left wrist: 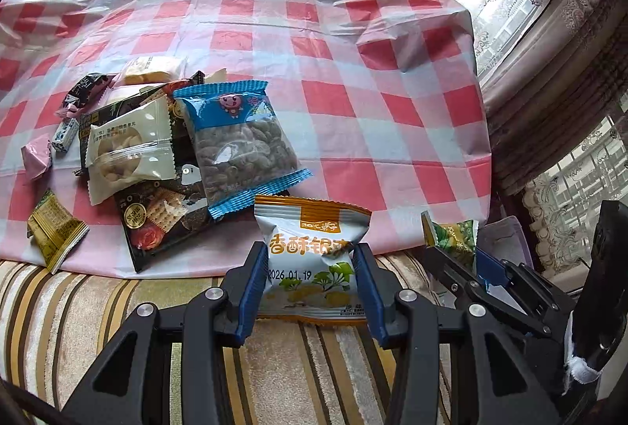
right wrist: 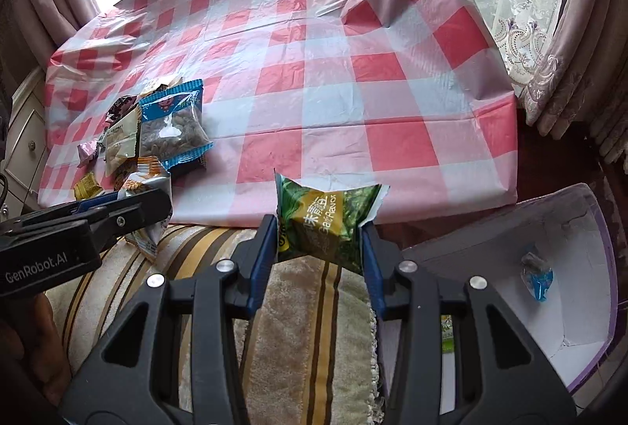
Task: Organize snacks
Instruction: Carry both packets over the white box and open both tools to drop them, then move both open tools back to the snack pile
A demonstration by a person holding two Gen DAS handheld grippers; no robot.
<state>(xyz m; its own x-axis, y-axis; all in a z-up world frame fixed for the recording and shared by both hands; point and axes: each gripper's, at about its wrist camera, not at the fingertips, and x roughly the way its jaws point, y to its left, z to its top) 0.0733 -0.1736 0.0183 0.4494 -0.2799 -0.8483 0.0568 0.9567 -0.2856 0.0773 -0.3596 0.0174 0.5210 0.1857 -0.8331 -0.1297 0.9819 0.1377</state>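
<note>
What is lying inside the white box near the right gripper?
In the white box, one small blue-and-clear wrapped snack lies on the floor. Something with a green label shows near its left side. The right gripper covers that side, so more may be hidden.

hidden: your left gripper's pads cover both side edges of the orange-and-white packet | buried: the black cracker packet lies mostly under the snack pile | hidden: a small green packet in the white box shows only a sliver beside your right gripper's finger | too small: blue wrapper, print unreadable
</note>
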